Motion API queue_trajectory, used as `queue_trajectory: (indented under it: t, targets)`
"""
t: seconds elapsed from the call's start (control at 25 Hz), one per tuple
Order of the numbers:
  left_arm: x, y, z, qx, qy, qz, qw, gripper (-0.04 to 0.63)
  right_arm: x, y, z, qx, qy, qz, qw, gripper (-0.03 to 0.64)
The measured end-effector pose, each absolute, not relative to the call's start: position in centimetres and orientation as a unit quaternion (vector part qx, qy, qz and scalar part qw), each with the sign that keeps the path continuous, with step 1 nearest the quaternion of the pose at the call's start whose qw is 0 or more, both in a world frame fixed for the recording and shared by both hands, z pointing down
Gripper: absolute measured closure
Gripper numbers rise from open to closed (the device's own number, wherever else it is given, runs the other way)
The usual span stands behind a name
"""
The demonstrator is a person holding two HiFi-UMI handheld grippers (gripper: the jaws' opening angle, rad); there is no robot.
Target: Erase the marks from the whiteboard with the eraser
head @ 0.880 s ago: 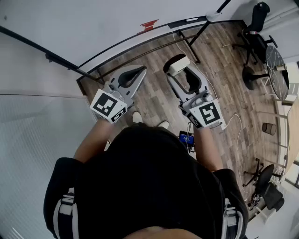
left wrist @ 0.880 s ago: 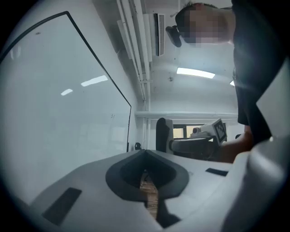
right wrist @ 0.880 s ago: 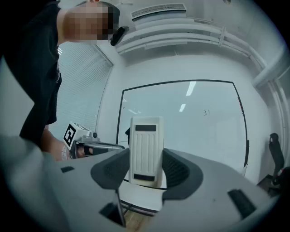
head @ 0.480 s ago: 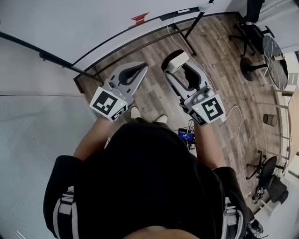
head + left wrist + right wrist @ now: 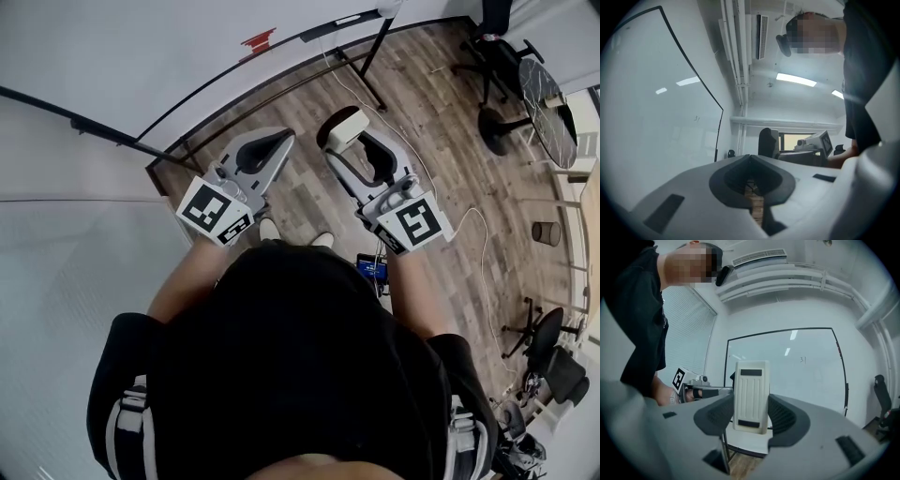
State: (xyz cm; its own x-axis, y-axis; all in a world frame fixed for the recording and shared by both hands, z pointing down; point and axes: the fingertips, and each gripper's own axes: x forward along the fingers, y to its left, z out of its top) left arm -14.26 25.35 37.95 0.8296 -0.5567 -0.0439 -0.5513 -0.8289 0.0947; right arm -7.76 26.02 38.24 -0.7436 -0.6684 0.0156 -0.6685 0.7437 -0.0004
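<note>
The right gripper (image 5: 750,416) clamps the eraser (image 5: 751,394), well apart from the whiteboard (image 5: 811,390) with its small mark (image 5: 802,360). The left gripper (image 5: 751,180) is closed and empty. In the head view the eraser is slightly further left than before.

I see black short-sleeved top (image 5: 300,366), grey-and-white straps (image 5: 131,412) over both shoulders (harness or pack, I can't tell which). Left gripper (image 5: 279,141): light grey moulded shell, white cube (image 5: 214,211) with black square markers at rear. Right gripper (image 5: 345,136): same grey shell, same marker cube (image 5: 413,223). Close up I note broad smooth grey fingers (image 5: 693,197), dark grey ribbed pads (image 5: 712,416) on inner faces, small dark rectangular slots (image 5: 664,213) on top.
</note>
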Motion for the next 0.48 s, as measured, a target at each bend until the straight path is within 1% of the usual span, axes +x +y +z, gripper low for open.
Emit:
queue_trajectory:
  t: [0.48]
  targets:
    - [-6.2,24.7,38.2,0.954,-0.3,-0.012,0.02,0.588,0.6,25.2,38.8,0.365,-0.931,-0.001,0.001,0.39]
